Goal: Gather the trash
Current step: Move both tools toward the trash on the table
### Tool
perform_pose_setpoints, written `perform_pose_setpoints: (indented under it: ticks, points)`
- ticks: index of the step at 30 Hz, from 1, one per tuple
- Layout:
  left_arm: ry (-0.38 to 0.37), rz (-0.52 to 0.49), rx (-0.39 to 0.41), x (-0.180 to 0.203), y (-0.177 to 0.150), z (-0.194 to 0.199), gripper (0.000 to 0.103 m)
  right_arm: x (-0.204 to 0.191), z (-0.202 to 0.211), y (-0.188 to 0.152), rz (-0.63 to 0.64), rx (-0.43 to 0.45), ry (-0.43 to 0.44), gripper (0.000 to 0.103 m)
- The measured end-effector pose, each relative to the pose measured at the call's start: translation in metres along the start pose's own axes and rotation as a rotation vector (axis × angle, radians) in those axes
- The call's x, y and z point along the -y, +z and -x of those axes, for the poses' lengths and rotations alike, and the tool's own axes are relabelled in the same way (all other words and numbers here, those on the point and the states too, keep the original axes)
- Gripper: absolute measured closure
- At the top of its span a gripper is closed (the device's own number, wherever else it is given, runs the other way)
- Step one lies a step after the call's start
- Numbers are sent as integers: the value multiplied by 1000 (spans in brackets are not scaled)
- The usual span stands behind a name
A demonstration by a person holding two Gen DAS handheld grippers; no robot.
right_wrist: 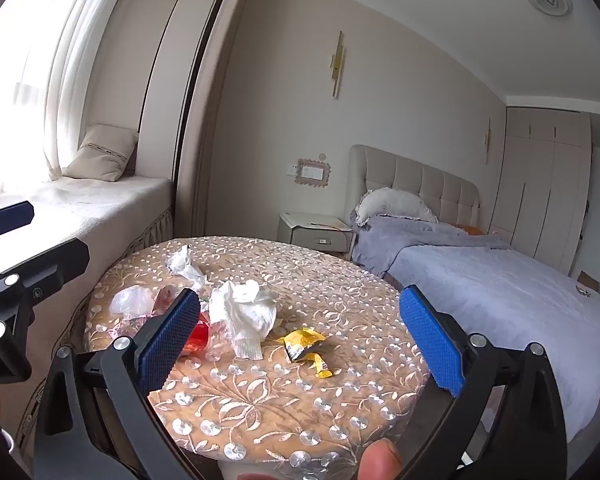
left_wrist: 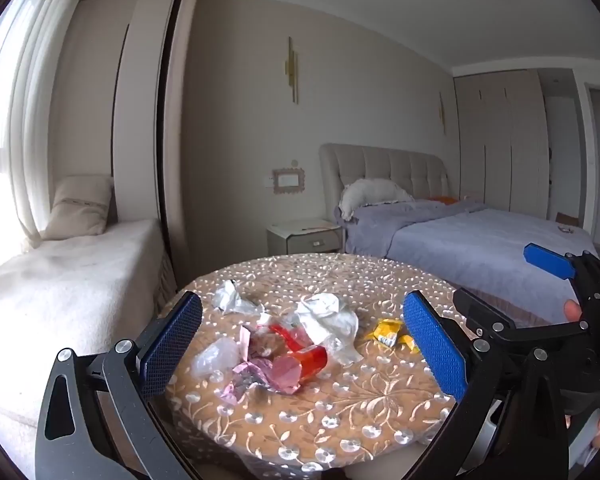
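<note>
- Nothing collected yet: crumpled white tissue, yellow foil wrapper beside it, red plastic piece all lie on the round embroidered desk.
- Left gripper and right gripper: jaws released, empty.

Round table covered in tan cloth with stitched pale flowers, under a clear shiny plastic sheet. On it, crumpled white soft paper tissue, matt and wrinkly. Crinkly clear plastic wrap, see-through and a bit shiny. Shiny pink foil wrapper, creased. Smooth glossy red plastic cup. Glossy yellow torn snack packet, silver inside. Blue rubbery pads with a rough bumpy grid on matt black plastic left gripper, with small shiny metal pins. Same bumpy blue pads on right gripper. Soft matt lilac cloth bed cover. Padded beige cloth headboard.
</note>
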State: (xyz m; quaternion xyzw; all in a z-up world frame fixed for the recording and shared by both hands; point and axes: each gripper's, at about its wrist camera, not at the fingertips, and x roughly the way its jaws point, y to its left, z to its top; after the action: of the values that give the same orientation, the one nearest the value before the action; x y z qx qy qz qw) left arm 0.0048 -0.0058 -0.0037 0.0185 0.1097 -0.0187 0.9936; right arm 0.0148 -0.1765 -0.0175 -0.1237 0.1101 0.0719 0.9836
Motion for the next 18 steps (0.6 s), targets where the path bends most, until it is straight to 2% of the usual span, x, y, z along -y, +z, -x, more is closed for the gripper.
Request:
perform_pose_setpoints:
  ticks: [18]
  points:
    - [22,-28,-15,5,-8,-15,4,-5,-15,-5,13,-7,-4,4]
